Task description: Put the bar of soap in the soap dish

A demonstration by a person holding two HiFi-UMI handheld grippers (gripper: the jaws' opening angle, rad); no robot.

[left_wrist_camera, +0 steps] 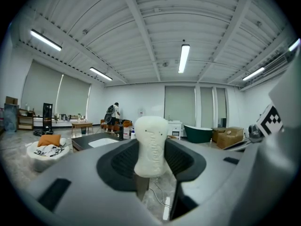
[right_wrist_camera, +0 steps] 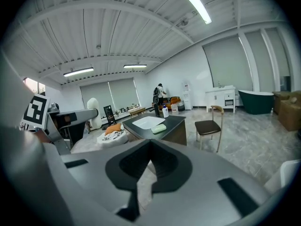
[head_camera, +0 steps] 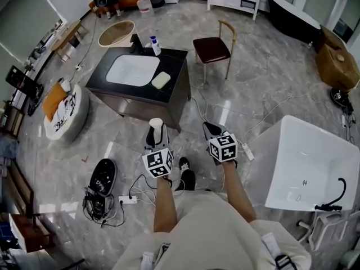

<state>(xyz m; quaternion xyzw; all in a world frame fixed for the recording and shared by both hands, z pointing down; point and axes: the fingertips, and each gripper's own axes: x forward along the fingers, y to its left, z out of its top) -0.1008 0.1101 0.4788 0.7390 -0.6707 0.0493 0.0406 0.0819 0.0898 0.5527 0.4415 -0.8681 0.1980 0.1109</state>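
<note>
Facing open marble floor point(head_camera: 264, 89) before the vanity point(head_camera: 175, 61); chair point(head_camera: 212, 48) right of it. My left gripper point(head_camera: 156, 133) clamps the bar of soap point(left_wrist_camera: 151, 145) short of the vanity; right gripper point(head_camera: 212, 131) with jaws closed. Soap dish point(head_camera: 161, 80) on vanity top, beside basin point(head_camera: 133, 69).

Both arms reach forward, left tongs point(head_camera: 156, 134) clamping the soap bar point(left_wrist_camera: 151, 145), right tongs point(head_camera: 210, 129) closed.

The left gripper point(head_camera: 156, 131) held a cream bar of soap point(head_camera: 156, 122) upright at its tip, above the marble floor point(head_camera: 264, 77). The right gripper point(head_camera: 211, 130) was level with it, just to its right. Both pointed toward a dark vanity point(head_camera: 175, 66), well apart from it. A green soap dish point(head_camera: 161, 80) lay on the vanity top, just right of the white basin point(head_camera: 133, 69).
</note>
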